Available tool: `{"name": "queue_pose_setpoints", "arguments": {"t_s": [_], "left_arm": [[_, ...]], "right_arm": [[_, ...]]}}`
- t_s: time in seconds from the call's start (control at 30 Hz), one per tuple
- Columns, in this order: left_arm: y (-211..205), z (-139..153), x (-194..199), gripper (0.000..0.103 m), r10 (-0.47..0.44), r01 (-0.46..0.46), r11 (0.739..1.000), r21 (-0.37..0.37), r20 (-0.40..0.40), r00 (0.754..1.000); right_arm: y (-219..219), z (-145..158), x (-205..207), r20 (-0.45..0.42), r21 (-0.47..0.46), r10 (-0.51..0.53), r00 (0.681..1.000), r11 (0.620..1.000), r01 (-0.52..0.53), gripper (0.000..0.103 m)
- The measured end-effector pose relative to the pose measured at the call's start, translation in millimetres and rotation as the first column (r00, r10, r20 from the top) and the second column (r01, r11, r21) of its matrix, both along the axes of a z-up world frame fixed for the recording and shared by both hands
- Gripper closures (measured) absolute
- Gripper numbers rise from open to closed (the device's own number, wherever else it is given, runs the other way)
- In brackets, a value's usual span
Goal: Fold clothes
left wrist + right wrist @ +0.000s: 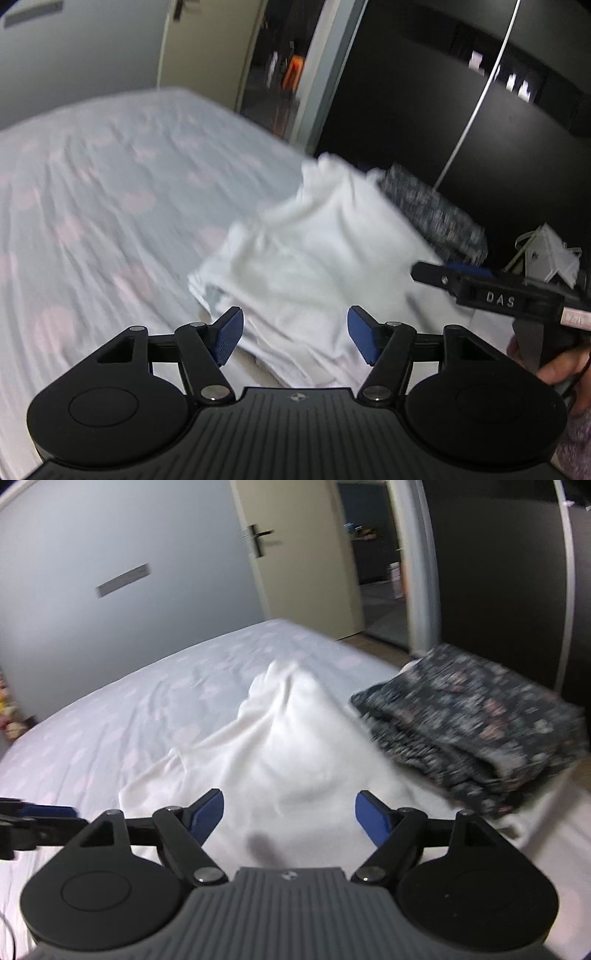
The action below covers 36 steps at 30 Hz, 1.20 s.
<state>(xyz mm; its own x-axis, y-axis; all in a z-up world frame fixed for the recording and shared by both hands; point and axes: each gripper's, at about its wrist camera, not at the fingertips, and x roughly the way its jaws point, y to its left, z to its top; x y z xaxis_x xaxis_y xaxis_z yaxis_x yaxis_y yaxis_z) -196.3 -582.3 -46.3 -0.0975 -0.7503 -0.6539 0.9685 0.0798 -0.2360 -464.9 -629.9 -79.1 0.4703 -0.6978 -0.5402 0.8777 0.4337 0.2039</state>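
A white garment (314,251) lies loosely folded on the bed; in the right wrist view it (280,753) forms a rumpled heap just ahead. My left gripper (294,334) is open and empty, its blue pads just above the garment's near edge. My right gripper (290,818) is open and empty over the garment's near part. The right gripper also shows in the left wrist view (480,291) at the right, held by a hand. The left gripper's tip shows at the left edge of the right wrist view (37,814).
A folded dark floral garment (476,723) lies on the bed right of the white one, also seen in the left wrist view (436,210). The bed sheet (92,206) is pale with pink spots. An open door (306,561) and dark wardrobe (424,92) stand beyond.
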Motion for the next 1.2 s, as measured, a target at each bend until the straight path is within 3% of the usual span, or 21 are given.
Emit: {"name": "queue_pose_setpoints", "arguments": {"t_s": [0.13, 0.2, 0.33, 0.47, 0.67, 0.9, 1.2], "left_arm": [[28.4, 31.1, 0.5, 0.041, 0.042, -0.038, 0.990, -0.135, 0.029, 0.999], [42.6, 43.0, -2.3, 0.029, 0.062, -0.052, 0.978, -0.200, 0.041, 0.997], [64.1, 61.2, -17.9, 0.027, 0.046, -0.008, 0.960, -0.280, 0.130, 0.990], [88.2, 70.7, -36.3, 0.025, 0.098, -0.018, 0.944, -0.330, 0.228, 0.969], [114.0, 75.8, -53.7, 0.025, 0.130, -0.018, 0.937, -0.349, 0.300, 0.945], [133.3, 60.3, -60.4, 0.025, 0.115, -0.032, 0.953, -0.301, 0.262, 0.958], [136.3, 33.2, -60.8, 0.025, 0.108, -0.056, 0.975, -0.215, 0.237, 0.966]], "right_arm": [[44.6, 37.0, -11.9, 0.071, -0.127, -0.077, 0.995, 0.988, 0.085, 0.008], [67.7, 53.0, -17.5, 0.098, -0.169, -0.141, 0.985, 0.973, 0.157, 0.007], [111.7, 70.2, -22.1, 0.082, -0.180, -0.229, 0.970, 0.954, 0.241, 0.006], [154.8, 73.7, -31.5, 0.155, -0.151, -0.256, 0.954, 0.948, 0.279, 0.006], [201.2, 74.1, -25.9, 0.100, -0.141, -0.271, 0.957, 0.948, 0.284, 0.006], [235.2, 63.7, -23.8, 0.078, -0.117, -0.277, 0.958, 0.952, 0.284, 0.005], [246.9, 35.5, -11.0, 0.028, -0.098, -0.301, 0.953, 0.948, 0.303, 0.005]]}}
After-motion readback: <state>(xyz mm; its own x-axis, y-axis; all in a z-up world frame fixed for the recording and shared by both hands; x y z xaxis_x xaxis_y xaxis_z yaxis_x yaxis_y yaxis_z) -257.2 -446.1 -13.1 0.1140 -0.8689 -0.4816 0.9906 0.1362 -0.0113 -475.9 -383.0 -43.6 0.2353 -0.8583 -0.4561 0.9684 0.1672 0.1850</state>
